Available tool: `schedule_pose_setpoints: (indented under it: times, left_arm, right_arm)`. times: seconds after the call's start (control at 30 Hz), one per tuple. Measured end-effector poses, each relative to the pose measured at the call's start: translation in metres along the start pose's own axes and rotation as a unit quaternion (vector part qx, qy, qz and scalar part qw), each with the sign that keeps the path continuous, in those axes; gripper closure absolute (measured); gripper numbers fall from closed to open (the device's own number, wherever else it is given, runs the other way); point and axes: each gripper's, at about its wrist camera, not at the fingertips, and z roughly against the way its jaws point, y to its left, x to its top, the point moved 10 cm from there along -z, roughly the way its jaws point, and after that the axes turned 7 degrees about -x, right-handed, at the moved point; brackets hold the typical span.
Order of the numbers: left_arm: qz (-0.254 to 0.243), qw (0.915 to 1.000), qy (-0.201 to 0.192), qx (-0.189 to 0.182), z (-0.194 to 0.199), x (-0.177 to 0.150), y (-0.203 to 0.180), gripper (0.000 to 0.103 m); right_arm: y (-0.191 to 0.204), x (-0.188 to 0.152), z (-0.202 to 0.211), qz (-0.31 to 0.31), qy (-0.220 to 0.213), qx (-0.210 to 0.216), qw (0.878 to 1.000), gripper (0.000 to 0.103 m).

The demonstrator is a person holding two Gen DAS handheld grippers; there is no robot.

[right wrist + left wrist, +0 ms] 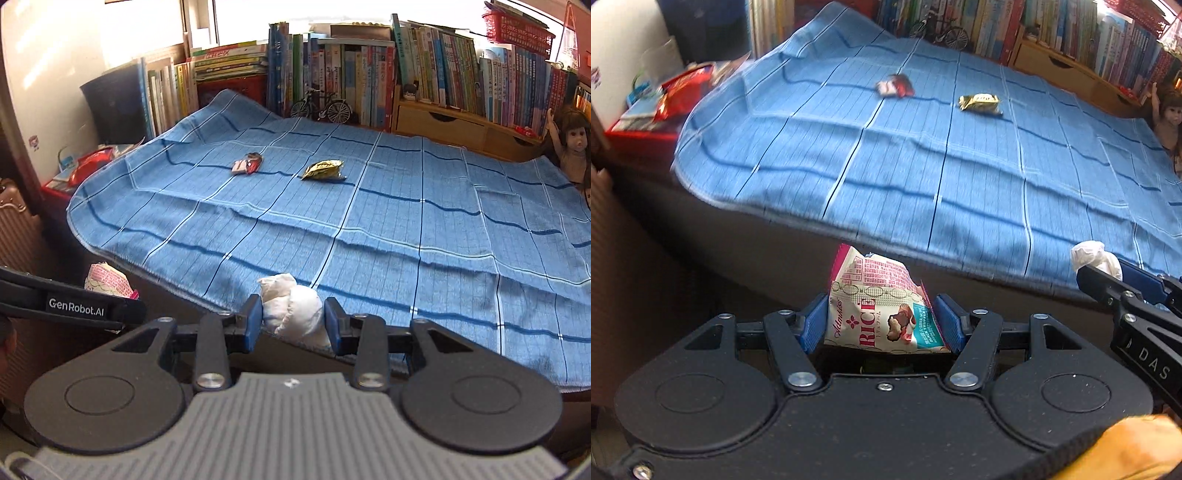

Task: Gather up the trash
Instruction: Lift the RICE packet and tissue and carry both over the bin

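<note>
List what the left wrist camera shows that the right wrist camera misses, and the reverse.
Only the left wrist view shows the printed front of the snack bag clamped in the left gripper. Only the right wrist view shows the suitcase and the red basket. Both show the right gripper clamping a white tissue, the blue cloth, the gold wrapper and the red wrapper.

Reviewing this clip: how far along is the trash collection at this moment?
Partway. In hand: the left gripper is shut on a rice snack packet, and the right gripper is shut on a crumpled white tissue. Left: a red-and-white wrapper and a gold wrapper lie on the blue blanket. No bin shows, so what has already been dropped off cannot be told.
</note>
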Motion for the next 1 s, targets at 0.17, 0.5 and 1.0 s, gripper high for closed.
schedule_pose_setpoints:
  times: [0.17,0.5,1.0]
  left_arm:
    - [0.016,0.9998,0.002,0.007,0.009,-0.019,0.002,0.043]
    - [0.078,0.9963,0.02,0.028,0.014,-0.062,0.001,0.042]
    - [0.105,0.9916,0.068,0.034,-0.006,-0.103,0.007,0.041]
  right_arm:
    - [0.01,-0.009,0.009,0.019,0.005,0.017,1.0,0.06]
    - [0.023,-0.034,0.023,0.065,0.026,0.086,0.994,0.06]
    - [0.032,-0.075,0.021,0.09,0.07,0.117,0.987,0.056]
